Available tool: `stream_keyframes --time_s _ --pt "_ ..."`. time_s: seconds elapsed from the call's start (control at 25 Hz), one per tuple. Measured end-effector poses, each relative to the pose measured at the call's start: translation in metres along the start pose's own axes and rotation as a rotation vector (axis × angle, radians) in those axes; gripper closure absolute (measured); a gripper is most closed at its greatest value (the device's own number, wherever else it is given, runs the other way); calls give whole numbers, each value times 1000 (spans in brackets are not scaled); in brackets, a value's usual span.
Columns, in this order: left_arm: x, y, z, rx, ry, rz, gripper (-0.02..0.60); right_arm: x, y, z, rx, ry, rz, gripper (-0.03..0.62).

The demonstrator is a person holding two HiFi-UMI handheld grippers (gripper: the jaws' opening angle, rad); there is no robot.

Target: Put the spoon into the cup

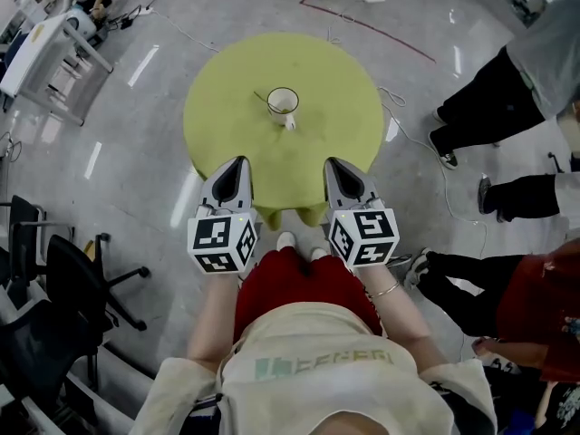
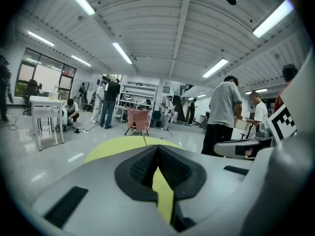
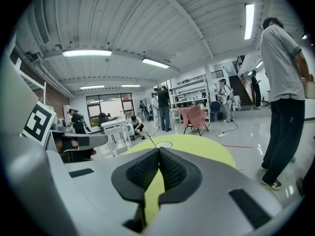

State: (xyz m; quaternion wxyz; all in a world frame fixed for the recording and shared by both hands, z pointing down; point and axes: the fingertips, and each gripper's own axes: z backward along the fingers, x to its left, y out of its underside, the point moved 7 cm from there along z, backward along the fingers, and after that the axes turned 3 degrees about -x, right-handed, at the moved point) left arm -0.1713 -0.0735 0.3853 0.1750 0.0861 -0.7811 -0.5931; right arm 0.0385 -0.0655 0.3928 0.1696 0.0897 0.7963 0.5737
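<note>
– Closest in: left gripper [image 1: 239,166] and right gripper [image 1: 337,166], both pinched closed, empty, at near edge of table [image 1: 353,125].
– Spoon?
– Farther out at 12, about midway between both: cup [image 1: 283,101]. Spoon [image 1: 260,96] handle slanting toward 10, seemingly already inside.

The left gripper [image 2: 157,147], its jaws pressed together on nothing, points across a yellow-green round table [image 2: 118,145] toward a standing person in a grey shirt [image 2: 224,104].

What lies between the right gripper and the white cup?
Nothing: the head view shows only bare yellow-green round table between the right gripper and the white cup.
</note>
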Motion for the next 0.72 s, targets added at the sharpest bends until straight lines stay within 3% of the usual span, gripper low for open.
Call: stream_keyframes --time_s 0.72 --pt "-104 2 72 -30 -112 -2 558 -45 -15 108 -65 -123 31 559"
